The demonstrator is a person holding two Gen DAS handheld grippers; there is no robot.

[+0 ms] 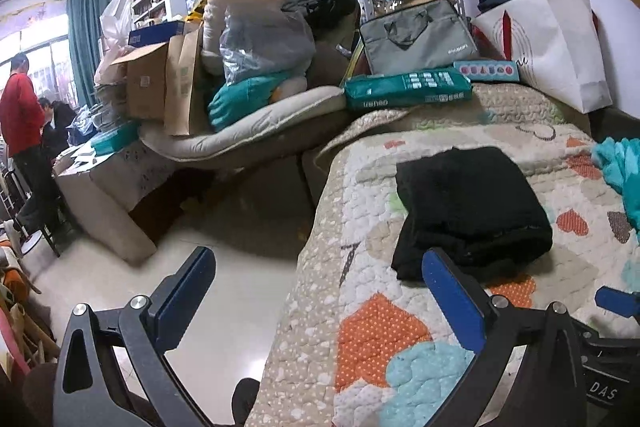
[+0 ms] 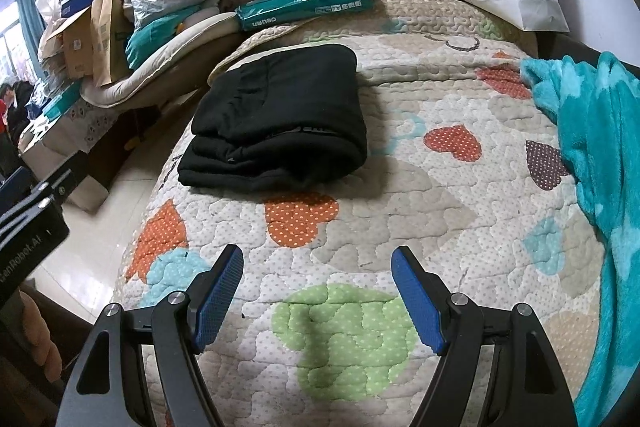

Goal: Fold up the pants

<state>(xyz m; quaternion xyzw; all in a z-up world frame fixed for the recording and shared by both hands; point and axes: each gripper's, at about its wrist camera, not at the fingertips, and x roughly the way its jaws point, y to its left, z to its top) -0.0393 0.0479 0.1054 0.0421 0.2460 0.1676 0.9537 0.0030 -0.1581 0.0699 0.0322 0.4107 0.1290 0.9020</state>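
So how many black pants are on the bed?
1. The folded black pants lie near the left edge of the heart quilt, beyond both open tongs. More could hide under the teal blanket.

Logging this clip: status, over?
Left gripper and right gripper open, empty. Black fabric pants folded on heart-patterned quilt. Teal fleece blanket apart, nothing obstructing.

Black pants [image 2: 276, 123], centre frame. Cream quilt [image 2: 400, 235] is patterned with orange, green, blue dotted hearts. Teal blanket [image 2: 592, 155], right edge. Blue gripper pads [image 2: 218, 301].
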